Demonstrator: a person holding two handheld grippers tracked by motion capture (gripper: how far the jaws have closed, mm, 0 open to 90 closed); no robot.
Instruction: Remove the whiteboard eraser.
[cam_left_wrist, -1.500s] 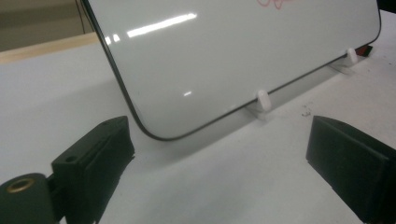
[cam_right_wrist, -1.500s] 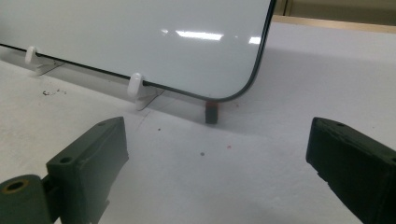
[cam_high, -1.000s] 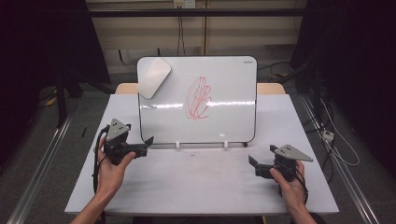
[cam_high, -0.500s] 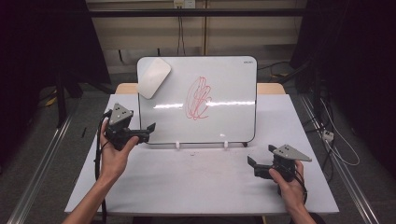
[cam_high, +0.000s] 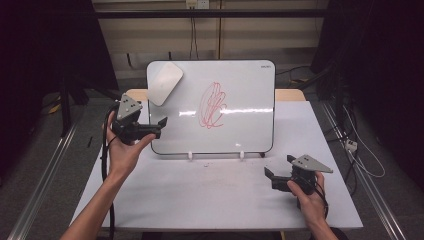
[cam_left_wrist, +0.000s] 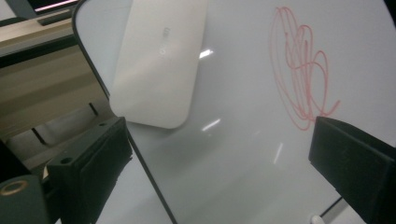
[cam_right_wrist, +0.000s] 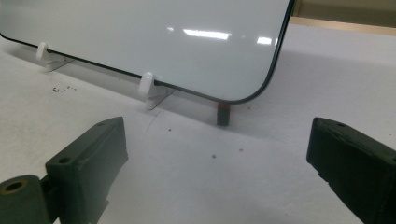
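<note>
One rounded white eraser (cam_high: 165, 82), glossy whiteboard (cam_high: 240, 125)

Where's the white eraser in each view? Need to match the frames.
High view: eraser stuck on the whiteboard's upper left corner, tilted, up and right of the left gripper.
Left gripper view: eraser at upper left, above the left jaw, overlapping the board's dark edge.
Right gripper view: not in it; this view has the board's lower edge.
Shared landmark: red scribble, to the eraser's right.
</note>
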